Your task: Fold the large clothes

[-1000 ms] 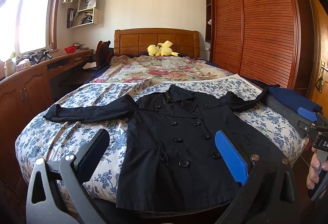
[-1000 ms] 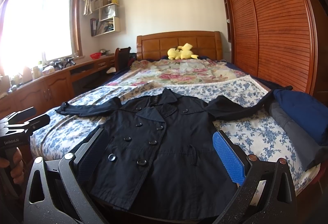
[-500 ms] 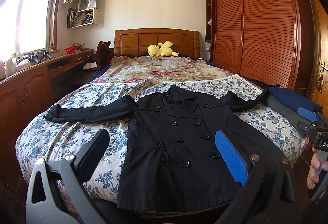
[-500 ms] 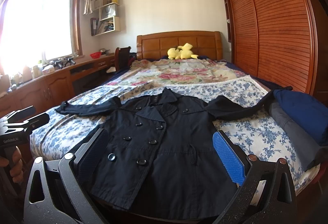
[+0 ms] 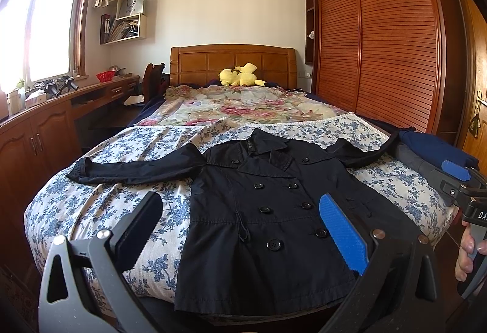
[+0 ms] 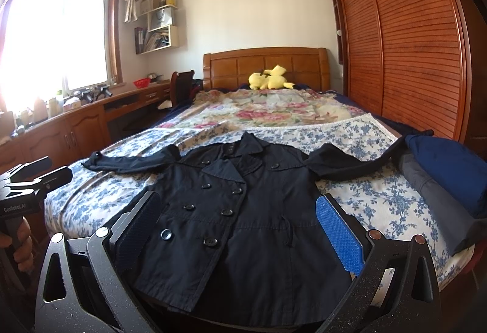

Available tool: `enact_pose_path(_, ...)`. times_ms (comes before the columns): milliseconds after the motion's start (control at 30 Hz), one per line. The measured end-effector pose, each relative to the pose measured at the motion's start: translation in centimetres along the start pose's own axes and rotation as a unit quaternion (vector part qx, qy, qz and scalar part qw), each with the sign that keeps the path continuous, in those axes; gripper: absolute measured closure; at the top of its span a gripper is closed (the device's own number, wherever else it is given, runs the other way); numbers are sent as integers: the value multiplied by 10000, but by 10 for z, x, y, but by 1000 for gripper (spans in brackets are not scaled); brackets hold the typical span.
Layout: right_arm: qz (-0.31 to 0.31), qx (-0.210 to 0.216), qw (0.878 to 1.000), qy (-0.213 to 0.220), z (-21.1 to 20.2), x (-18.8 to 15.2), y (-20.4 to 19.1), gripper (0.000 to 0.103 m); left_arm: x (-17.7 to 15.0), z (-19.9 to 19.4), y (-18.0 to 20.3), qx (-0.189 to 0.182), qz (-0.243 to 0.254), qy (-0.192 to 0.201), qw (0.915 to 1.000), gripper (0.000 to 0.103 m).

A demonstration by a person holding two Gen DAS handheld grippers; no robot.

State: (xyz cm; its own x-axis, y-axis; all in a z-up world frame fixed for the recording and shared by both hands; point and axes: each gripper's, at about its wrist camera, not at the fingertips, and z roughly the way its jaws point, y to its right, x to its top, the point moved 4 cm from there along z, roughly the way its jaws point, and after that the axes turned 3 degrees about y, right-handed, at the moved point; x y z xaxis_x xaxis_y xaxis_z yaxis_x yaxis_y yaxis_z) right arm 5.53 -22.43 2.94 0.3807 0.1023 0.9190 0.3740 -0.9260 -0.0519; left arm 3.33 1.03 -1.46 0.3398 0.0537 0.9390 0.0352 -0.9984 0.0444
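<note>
Black coat (image 5: 268, 211) spread flat, front up, on the bed (image 5: 100, 211), sleeves out. Left tool (image 5: 240, 229) and right tool (image 6: 240, 229) both spread wide, holding nothing. Best started by pinching one sleeve near the cuff.

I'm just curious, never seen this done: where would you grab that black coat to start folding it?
Probably a cuff. The coat lies flat, face up, both sleeves spread sideways. The left claw could take the left sleeve near its end, coming from that side of the bed, and carry it across the chest.

You are standing in a home bedroom: wooden bed (image 5: 232, 57), louvred wardrobe (image 5: 380, 37), plush toy (image 5: 240, 78) lying by the headboard.
</note>
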Motion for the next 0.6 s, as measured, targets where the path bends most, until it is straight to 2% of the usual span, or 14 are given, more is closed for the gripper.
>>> enact_pose_path(600,-17,12,10000,-33,3,-5,2,0,-3,3,-1,49,22,-90,9999,0)
